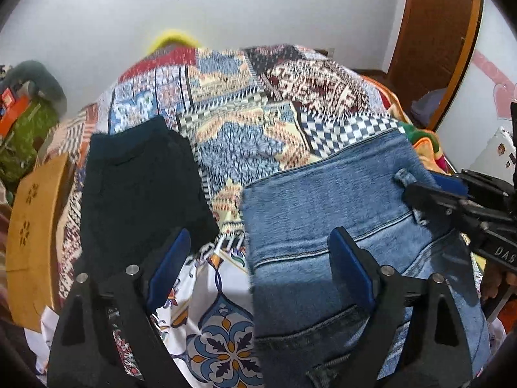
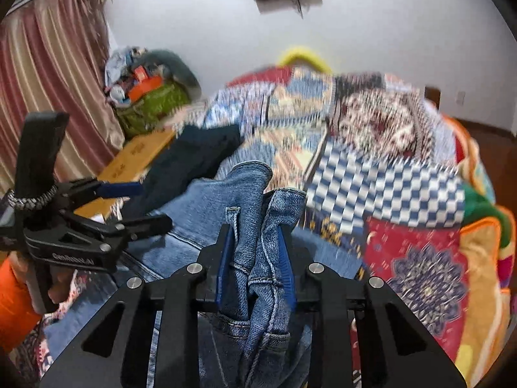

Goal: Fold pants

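While the fold is being set up: each item below sits where the job needs it.
Bed (image 1: 245,103): its patterned quilt serves as the flat surface for folding.
Blue jeans (image 1: 323,200): lying on the bed's near side, waistband toward the cameras.
Dark garment (image 1: 139,187): just beside the jeans, apparently set aside.
Right gripper (image 2: 257,258): jaws pinching a bunched waistband edge, likely to lift it.
Left gripper (image 1: 258,258): jaws spread over the jeans' left edge, gripping nothing.

Each tool (image 2: 257,255) was a black frame with triangular cut-outs, round silver screws and blue pads (image 2: 225,268). The left tool (image 2: 142,205) carried white lettering and a braided grey cord (image 2: 34,198). The person wore an orange sleeve (image 2: 13,304).
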`<state>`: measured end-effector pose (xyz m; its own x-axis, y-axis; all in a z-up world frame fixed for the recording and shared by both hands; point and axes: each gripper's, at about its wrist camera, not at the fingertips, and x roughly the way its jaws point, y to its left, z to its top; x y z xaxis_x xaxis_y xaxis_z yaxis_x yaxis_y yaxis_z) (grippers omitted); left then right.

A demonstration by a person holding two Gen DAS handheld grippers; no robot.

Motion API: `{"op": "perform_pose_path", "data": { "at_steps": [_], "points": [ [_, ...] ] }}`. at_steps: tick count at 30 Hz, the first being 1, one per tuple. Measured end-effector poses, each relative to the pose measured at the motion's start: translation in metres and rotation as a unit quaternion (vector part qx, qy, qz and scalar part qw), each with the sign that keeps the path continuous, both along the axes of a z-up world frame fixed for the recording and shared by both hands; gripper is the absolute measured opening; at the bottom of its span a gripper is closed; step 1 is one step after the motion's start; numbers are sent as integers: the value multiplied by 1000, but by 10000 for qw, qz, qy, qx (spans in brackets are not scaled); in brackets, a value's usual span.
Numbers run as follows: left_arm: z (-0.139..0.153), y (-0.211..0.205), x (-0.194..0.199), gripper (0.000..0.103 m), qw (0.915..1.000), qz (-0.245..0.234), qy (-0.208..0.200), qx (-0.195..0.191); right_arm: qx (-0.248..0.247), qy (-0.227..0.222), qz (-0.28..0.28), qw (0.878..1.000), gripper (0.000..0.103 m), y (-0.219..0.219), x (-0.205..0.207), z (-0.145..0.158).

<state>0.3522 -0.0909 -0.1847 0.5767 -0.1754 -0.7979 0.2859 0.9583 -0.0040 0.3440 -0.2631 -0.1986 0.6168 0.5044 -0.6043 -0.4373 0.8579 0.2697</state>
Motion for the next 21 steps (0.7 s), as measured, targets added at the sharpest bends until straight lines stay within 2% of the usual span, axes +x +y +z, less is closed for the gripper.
{"op": "perform_pose_path", "data": {
  "at_steps": [3,6,9,11,14,16,19,21],
  "points": [
    [-8,-1,8,89,9999,36,133,42,-50,-51,-144,9999,24,-4,4,1],
    [-39,-4,20,90,9984,54,502,265,-172,393,-357,9984,24,-14,19,-27],
    [-51,-2,23,92,9979,46,631,122,-262,816,-406,9955,27,-22,30,-58],
    [-50,1,25,93,9977,35,677,41,-139,876,-421,9952,29,-26,31,-61],
    [-44,1,22,92,9977,42,656,154,-292,910,-468,9943,29,-26,30,-50],
    [-28,2,13,91,9985,64,481,262,-392,913,-516,9937,32,-25,27,-42],
    [-5,5,-4,91,9996,-36,281,78,-504,807,-479,9943,32,-26,11,-23],
    [5,7,-16,91,9997,-109,235,9,-498,734,-277,9957,37,-22,-5,-14]
  ]
}}
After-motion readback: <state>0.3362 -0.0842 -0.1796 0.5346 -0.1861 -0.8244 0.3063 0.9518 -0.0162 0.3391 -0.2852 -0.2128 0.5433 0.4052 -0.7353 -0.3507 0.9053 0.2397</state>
